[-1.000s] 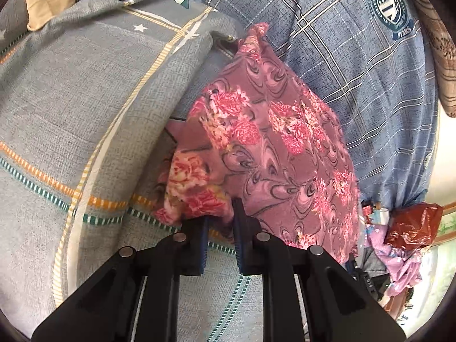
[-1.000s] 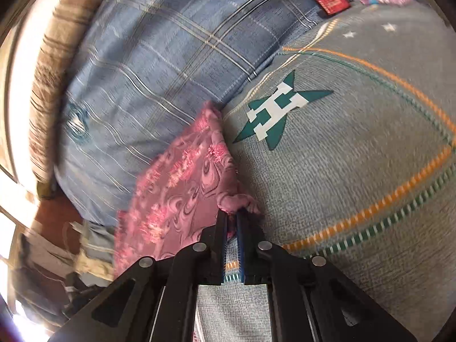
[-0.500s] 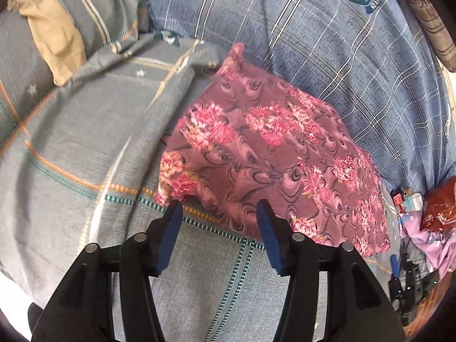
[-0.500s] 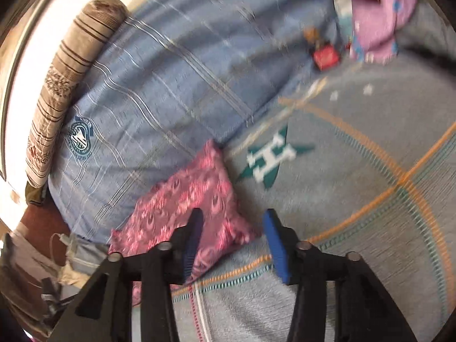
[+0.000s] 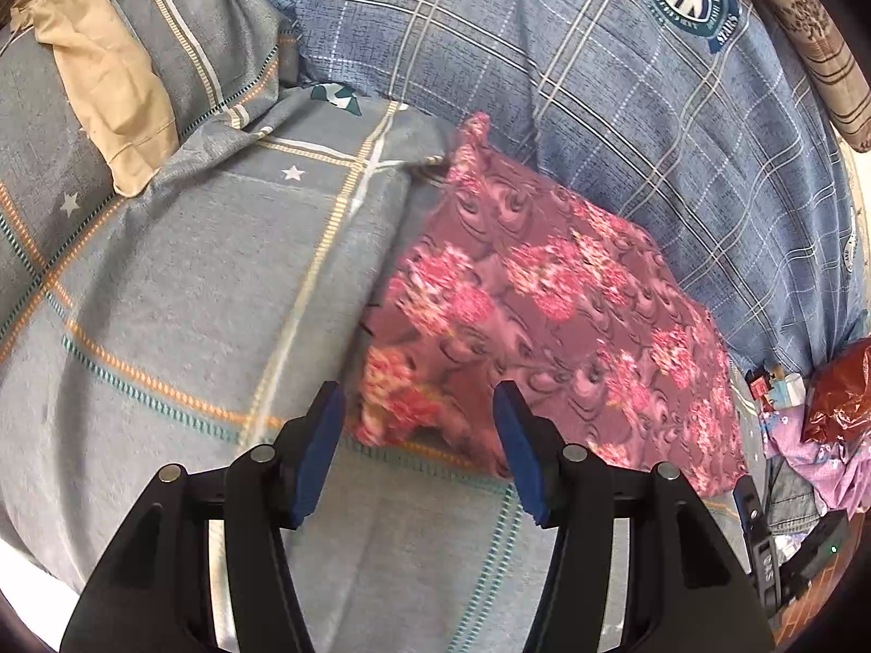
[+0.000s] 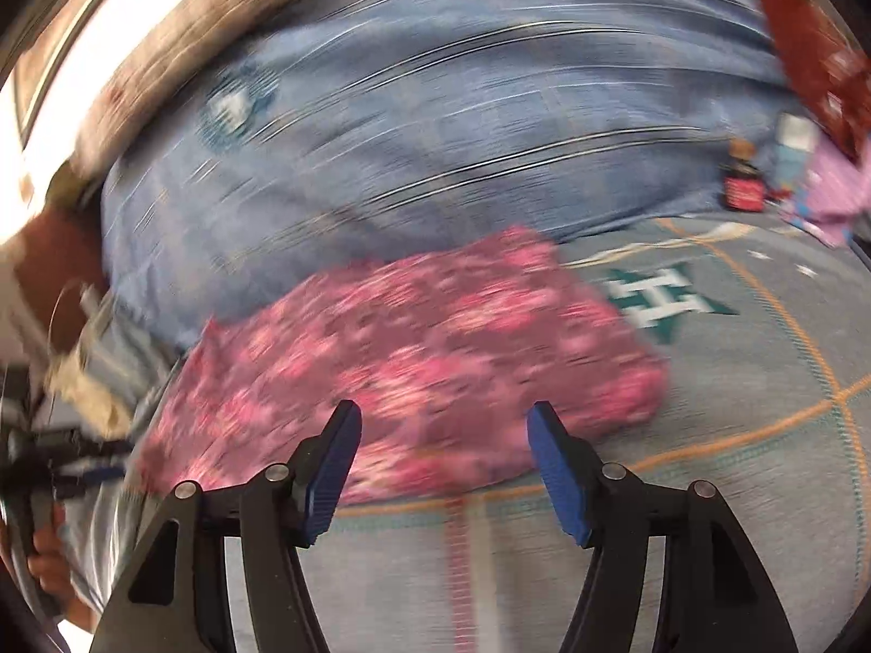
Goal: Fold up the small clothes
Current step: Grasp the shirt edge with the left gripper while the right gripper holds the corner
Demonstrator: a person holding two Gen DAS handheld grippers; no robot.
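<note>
The left claw (image 5: 416, 435), its blue-padded jaws spread wide and holding nothing, hovers just short of the near edge of a folded pink-and-mauve floral cloth (image 5: 544, 321). The right claw (image 6: 443, 454) is likewise released, jaws apart and empty, just before the same cloth (image 6: 413, 359) in a view heavily smeared by motion blur. The cloth lies flat on a grey checked bedsheet with orange and teal stripes (image 5: 179, 294), its far side against a blue plaid quilt bearing a round teal crest (image 5: 626, 81). A beige garment (image 5: 109, 92) rests on the rumpled sheet well to the left; a lilac cloth (image 5: 811, 451) and a crinkled red plastic bag (image 5: 838, 392) sit at the bed's right edge.
</note>
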